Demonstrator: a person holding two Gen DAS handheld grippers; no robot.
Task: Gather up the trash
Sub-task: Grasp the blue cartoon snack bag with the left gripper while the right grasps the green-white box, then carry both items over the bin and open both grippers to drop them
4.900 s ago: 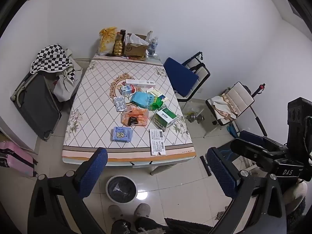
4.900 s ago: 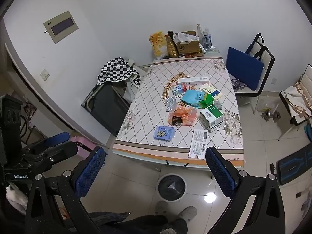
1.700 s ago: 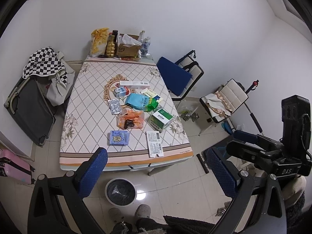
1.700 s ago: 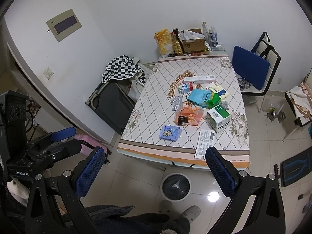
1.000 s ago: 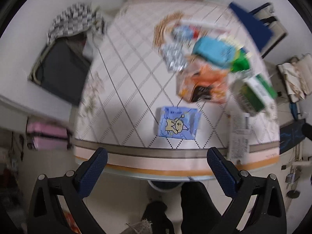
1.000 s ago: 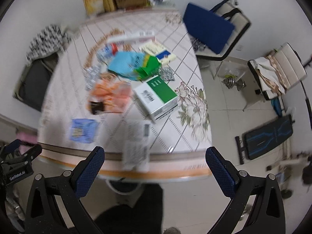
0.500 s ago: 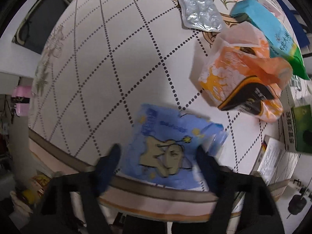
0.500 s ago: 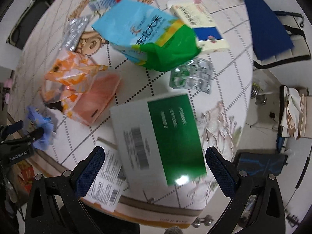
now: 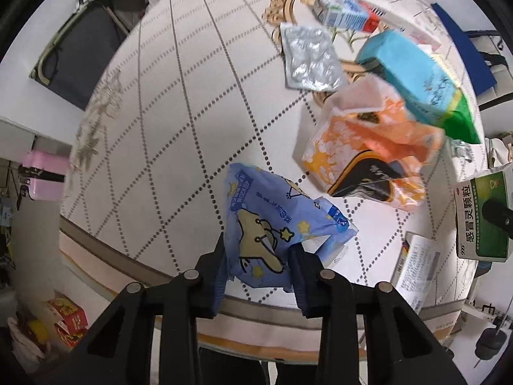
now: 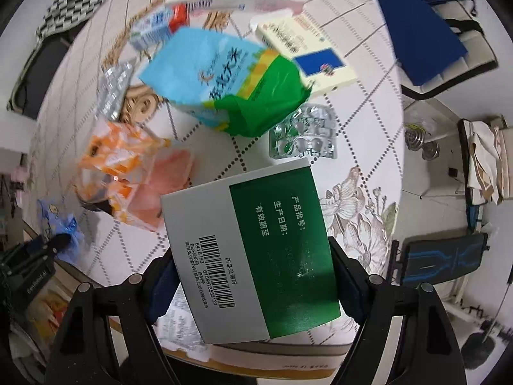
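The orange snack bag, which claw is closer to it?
Left, probably. The left gripper, clamping the blue cartoon wrapper, sits just beside the orange snack bag. The right gripper grips the green medicine box, which lies beside the bag too.

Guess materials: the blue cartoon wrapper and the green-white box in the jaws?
Blue cartoon wrapper: looks like thin printed plastic film, slightly glossy; it creases and crumples between the left gripper jaws.
Green-white box: probably coated paperboard; flat faces, crisp edges, printed barcode, faint sheen on the green panel. It sits between the right gripper jaws.
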